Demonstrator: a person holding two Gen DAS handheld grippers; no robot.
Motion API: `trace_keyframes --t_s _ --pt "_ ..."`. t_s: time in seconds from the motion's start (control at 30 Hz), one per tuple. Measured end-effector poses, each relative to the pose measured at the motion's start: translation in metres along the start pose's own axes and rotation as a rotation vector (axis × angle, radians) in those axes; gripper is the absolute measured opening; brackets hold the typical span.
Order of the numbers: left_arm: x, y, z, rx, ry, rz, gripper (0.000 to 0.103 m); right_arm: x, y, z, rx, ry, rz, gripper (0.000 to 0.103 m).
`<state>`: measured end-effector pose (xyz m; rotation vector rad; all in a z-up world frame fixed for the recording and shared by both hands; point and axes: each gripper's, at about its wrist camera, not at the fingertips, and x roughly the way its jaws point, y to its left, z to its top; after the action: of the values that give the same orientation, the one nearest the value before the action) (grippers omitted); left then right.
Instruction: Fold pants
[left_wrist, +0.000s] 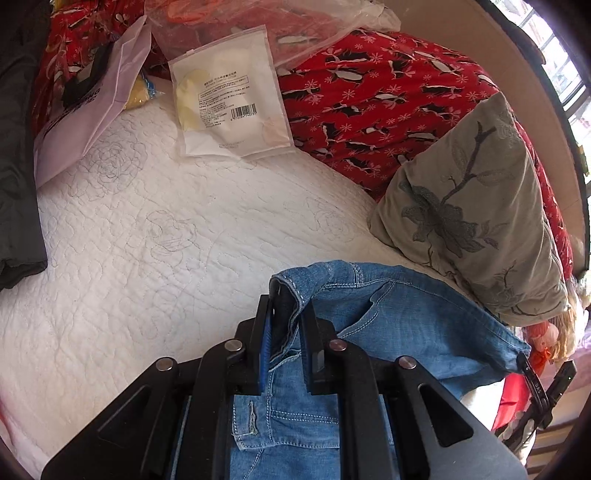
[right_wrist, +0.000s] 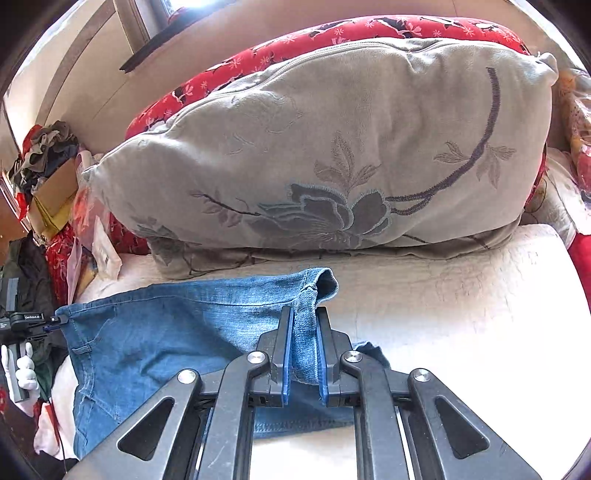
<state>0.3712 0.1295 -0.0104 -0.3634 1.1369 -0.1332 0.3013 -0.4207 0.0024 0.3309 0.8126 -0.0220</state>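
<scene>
Jeans (left_wrist: 406, 317), light blue denim, stretch across lower frame between our left gripper (left_wrist: 286, 314) and right gripper (right_wrist: 304, 325), both clamped on bunched fabric.

1. In the upper middle of the left wrist view we see a clear plastic packet (left_wrist: 231, 98) with a white label bearing lines of small print and a barcode with digits under it; the print is too small for us to read.
2. At the upper left, a pale paper bag (left_wrist: 88, 110) carries dark capital letters along its edge; we make out only an ending like "NG".
3. At the left edge of the right wrist view, the other gripper (right_wrist: 26, 321) has a small white label that we cannot read with certainty.
</scene>
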Motion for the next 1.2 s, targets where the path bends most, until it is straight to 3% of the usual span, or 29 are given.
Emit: trace_keyframes --t_s 0.37,0.6,0.67,0.77,0.87,0.93,1.0,1.07,1.1,1.13,1.17,1.2 --pt "-0.063 0.002 -0.047 0.032 -0.102 -0.091 0.011 -0.062 -0.002 -0.062 0.058 -0.037 0.105 0.01" --pt "-0.101 0.033 -0.106 -0.032 -0.132 -0.21 0.011 -0.124 -0.019 -0.138 0.14 -0.049 0.167 0.01" --pt "-0.105 0.047 -0.129 -0.061 -0.116 -0.227 0.011 -0.139 -0.026 -0.166 0.154 -0.026 0.158 0.01" --pt "-0.097 0.071 -0.165 -0.1 -0.064 -0.191 0.011 -0.151 -0.04 -0.212 0.187 0.036 0.114 0.011" --pt "-0.068 0.102 -0.195 -0.156 0.06 -0.101 0.011 -0.146 -0.051 -0.252 0.187 0.138 0.005 0.015" --pt "-0.057 0.125 -0.211 -0.237 0.131 -0.102 0.011 -0.147 -0.055 -0.268 0.185 0.185 -0.059 0.015" --pt "-0.065 0.139 -0.221 -0.294 0.122 -0.136 0.011 -0.158 -0.062 -0.277 0.234 0.173 -0.057 0.016" --pt "-0.08 0.135 -0.223 -0.28 0.091 -0.145 0.011 -0.172 -0.068 -0.28 0.295 0.139 -0.022 0.02" --pt "-0.085 0.128 -0.222 -0.266 0.081 -0.149 0.013 -0.177 -0.069 -0.281 0.318 0.124 -0.015 0.024" --pt "-0.087 0.12 -0.22 -0.251 0.076 -0.158 0.021 -0.18 -0.07 -0.28 0.341 0.111 -0.004 0.032" --pt "-0.085 0.11 -0.218 -0.231 0.081 -0.164 0.039 -0.182 -0.071 -0.278 0.371 0.096 0.014 0.038" --pt "-0.082 0.099 -0.216 -0.217 0.086 -0.16 0.049 -0.181 -0.071 -0.276 0.409 0.086 0.036 0.04"
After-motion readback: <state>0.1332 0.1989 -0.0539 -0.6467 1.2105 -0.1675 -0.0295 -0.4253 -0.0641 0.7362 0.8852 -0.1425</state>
